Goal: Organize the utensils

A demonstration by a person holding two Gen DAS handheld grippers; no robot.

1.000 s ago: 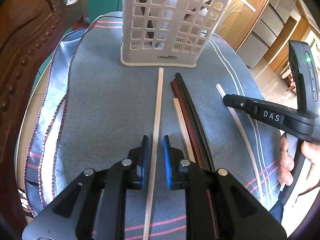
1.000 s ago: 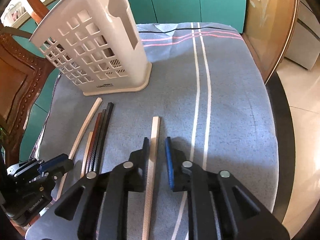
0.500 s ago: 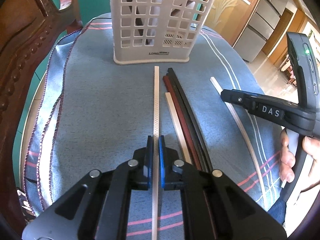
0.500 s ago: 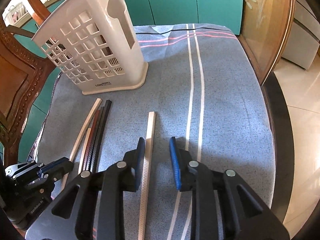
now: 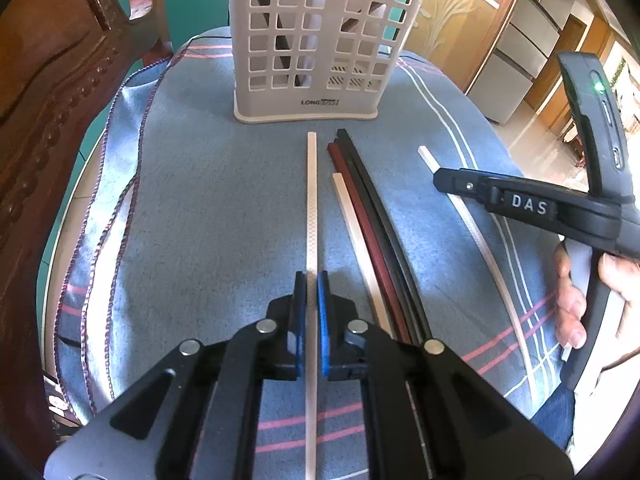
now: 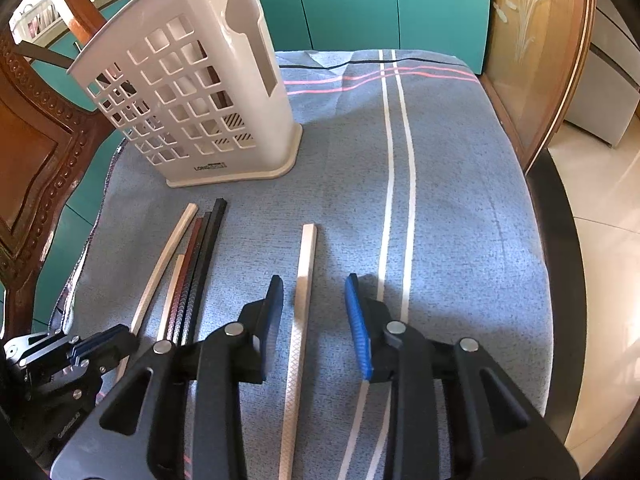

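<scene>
The left gripper point(image 5: 311, 312) has closed on a cream chopstick point(image 5: 311, 208) lying on the blue cloth point(image 5: 200, 220) before the utensil basket point(image 5: 320, 40), while the right gripper point(image 6: 314, 320) has spread wide, releasing another cream chopstick point(image 6: 301, 300), so lifting likely follows.

This is a home, most likely a dining room next to a kitchen. Under the fingers lies a blue cloth point(image 6: 460, 208) with pink and white stripes, spread over a dark round table point(image 6: 560, 240). Ahead of the fingers stands a white plastic cutlery basket point(image 5: 316, 40) with chopsticks point(image 5: 360, 200) laid just before it. Left of the fingers is a carved wooden chair point(image 5: 52, 80). Beyond the basket run teal cupboard doors point(image 6: 380, 0). Right of the fingers stands a wooden door with an etched glass panel point(image 6: 524, 32), and past it a pale tiled floor point(image 6: 600, 240) and grey cabinets point(image 5: 516, 68)
</scene>
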